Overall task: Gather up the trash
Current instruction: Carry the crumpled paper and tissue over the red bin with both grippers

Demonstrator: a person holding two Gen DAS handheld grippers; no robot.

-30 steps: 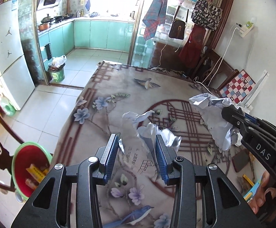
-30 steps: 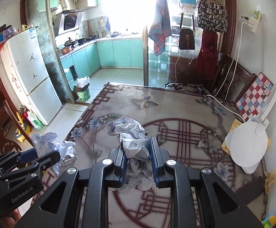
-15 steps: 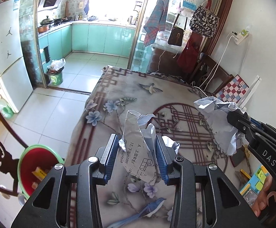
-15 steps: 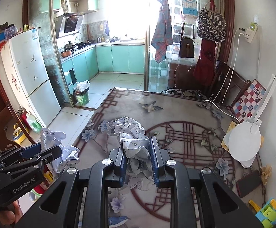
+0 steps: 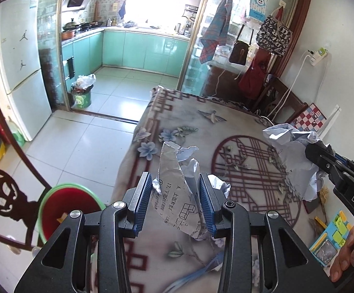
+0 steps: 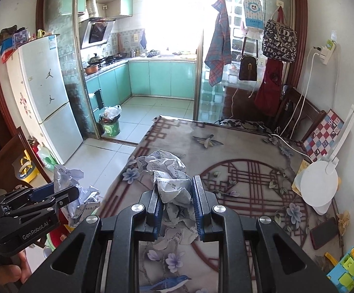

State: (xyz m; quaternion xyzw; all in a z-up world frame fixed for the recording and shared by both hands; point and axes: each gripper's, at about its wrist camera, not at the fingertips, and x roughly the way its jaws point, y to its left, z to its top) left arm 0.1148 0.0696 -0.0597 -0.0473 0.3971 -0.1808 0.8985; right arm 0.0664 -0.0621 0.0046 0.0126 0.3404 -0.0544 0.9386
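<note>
My left gripper (image 5: 175, 190) is shut on a crumpled printed paper (image 5: 177, 185) and holds it above the left edge of the patterned table (image 5: 225, 127). My right gripper (image 6: 175, 195) is shut on a larger crumpled paper wad (image 6: 167, 171), lifted above the table (image 6: 238, 151). The right gripper with its wad (image 5: 291, 156) shows at the right of the left wrist view. The left gripper with its paper (image 6: 72, 190) shows at the lower left of the right wrist view. A red bin with a green rim (image 5: 69, 210) stands on the floor below the left gripper.
A dark wooden chair (image 5: 3, 195) stands by the red bin. A white lamp (image 6: 321, 185), a phone (image 6: 323, 232), toy blocks (image 6: 345, 271) and a checkered board (image 6: 323, 134) sit along the table's right side. A small green bin (image 6: 109, 124) stands at the kitchen doorway.
Both grippers have risen and pulled back with their papers held. The left gripper has moved left toward the table edge, so the red bin is closer beneath it.
</note>
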